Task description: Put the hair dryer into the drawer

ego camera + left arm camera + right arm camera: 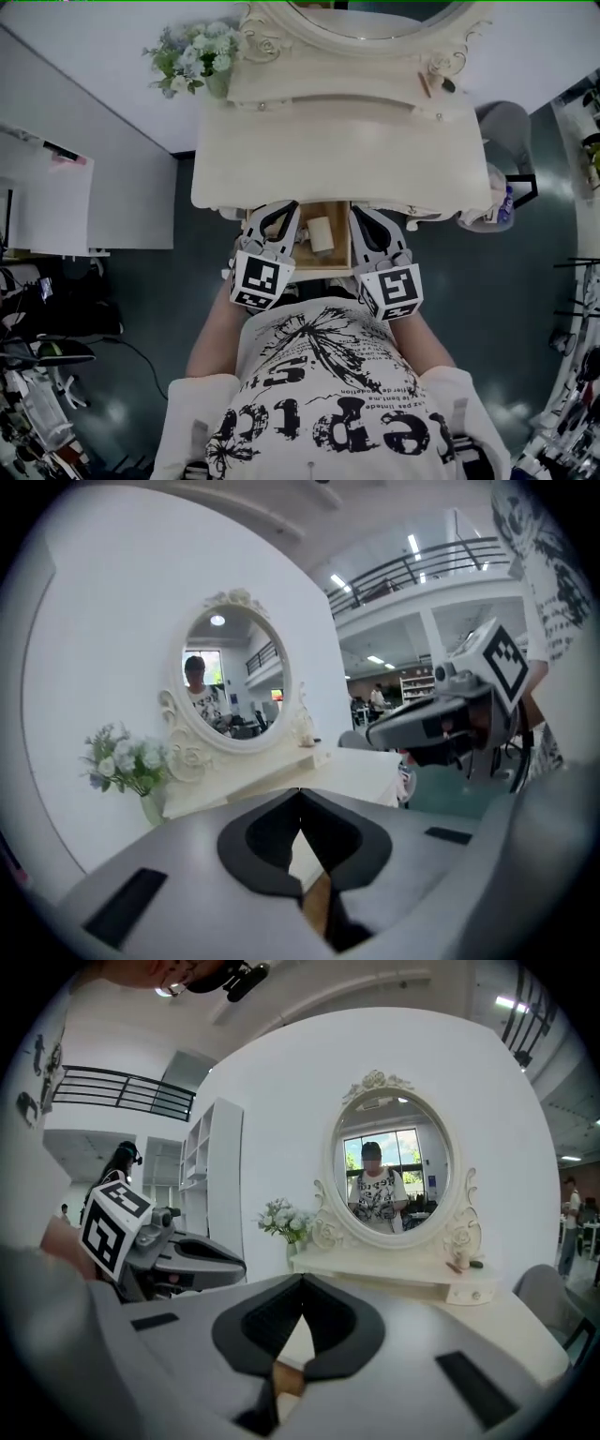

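At twelve o'clock from the person stands the dressing table (337, 159), its drawer (336, 214) open at six o'clock. The left gripper (300, 799) and right gripper (302, 1283) flank the drawer, jaws together, empty. The hair dryer (322, 234) lies inside.

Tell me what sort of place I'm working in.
Probably a mock dressing corner inside a large hall or showroom: a cream dressing table with an oval carved-frame mirror stands against a white partition wall, with a black-railed mezzanine beyond.

White short-sleeved tee (330, 403), black dandelion print and lettering. Grey left gripper (279, 214) and right gripper (364, 217), black pads (272, 1321) (black-and-white marker cube (261, 279) on each).
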### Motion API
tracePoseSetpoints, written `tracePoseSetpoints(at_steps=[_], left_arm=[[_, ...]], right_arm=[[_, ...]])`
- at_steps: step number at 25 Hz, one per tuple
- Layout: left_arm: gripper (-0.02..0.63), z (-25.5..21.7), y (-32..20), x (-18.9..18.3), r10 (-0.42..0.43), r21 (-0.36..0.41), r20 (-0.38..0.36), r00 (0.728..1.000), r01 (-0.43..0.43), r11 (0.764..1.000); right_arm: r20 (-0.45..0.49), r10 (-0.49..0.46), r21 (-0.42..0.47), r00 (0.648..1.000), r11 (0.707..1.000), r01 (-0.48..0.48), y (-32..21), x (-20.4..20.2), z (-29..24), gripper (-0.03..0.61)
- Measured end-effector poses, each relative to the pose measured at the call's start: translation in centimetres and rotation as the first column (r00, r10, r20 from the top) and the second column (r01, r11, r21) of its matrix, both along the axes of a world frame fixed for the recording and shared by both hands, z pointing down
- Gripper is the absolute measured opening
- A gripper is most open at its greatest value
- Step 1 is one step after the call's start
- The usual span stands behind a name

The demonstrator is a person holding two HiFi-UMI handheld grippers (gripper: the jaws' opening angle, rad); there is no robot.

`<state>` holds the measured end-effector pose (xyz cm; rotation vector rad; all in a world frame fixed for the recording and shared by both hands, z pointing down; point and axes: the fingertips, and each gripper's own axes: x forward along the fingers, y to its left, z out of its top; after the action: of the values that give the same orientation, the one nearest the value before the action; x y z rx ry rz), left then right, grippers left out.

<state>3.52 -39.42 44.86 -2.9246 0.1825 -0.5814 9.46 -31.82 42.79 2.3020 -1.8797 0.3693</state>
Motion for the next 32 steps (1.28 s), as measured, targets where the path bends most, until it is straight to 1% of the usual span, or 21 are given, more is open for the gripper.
tracePoseSetpoints(at_steps=[3,7,11,12,15,22,26,29,32], left_arm=[[0.021,-3.7,-1.2,-1.2,-0.068,0.008,-0.102,0.992,0.069,0.998],[0.021,-7.7,-3.0,-3.3,-0.162,-0.015,-0.221,0.962,0.163,0.986],[0.021,-10.1,-3.5,-4.2,-0.188,-0.016,-0.303,0.934,0.192,0.981],[0.021,-10.5,-3.5,-4.3,-0.192,-0.019,-0.314,0.93,0.197,0.98],[0.021,-10.9,-3.6,-4.5,-0.199,-0.023,-0.319,0.927,0.202,0.979],[0.021,-11.1,-4.0,-4.6,-0.214,-0.035,-0.336,0.917,0.215,0.976],[0.021,-10.3,-4.4,-5.0,-0.228,-0.027,-0.299,0.927,0.23,0.973],[0.021,-10.4,-4.4,-4.9,-0.225,-0.034,-0.303,0.926,0.226,0.974],[0.021,-10.7,-4.1,-4.7,-0.215,-0.038,-0.323,0.922,0.214,0.976]], right_arm=[[-0.032,-0.019,0.036,0.999,0.999,0.02,-0.6,0.0,-1.6,0.017],[-0.065,-0.029,0.089,0.997,0.995,0.035,-1.4,-0.2,-4.0,0.017],[-0.085,-0.041,0.123,0.996,0.991,0.051,-2.0,-0.3,-5.7,0.017],[-0.087,-0.042,0.13,0.995,0.99,0.053,-2.2,-0.3,-6.0,0.017],[-0.099,-0.047,0.142,0.994,0.988,0.061,-2.4,-0.4,-6.6,0.017],[-0.11,-0.042,0.139,0.993,0.989,0.057,-2.6,-0.3,-6.9,0.017],[-0.114,-0.036,0.143,0.993,0.988,0.052,-2.5,-0.1,-7.0,0.017],[-0.113,-0.031,0.143,0.993,0.989,0.047,-2.4,0.0,-6.9,0.017],[-0.114,-0.034,0.14,0.993,0.989,0.05,-2.4,-0.2,-6.8,0.017]])
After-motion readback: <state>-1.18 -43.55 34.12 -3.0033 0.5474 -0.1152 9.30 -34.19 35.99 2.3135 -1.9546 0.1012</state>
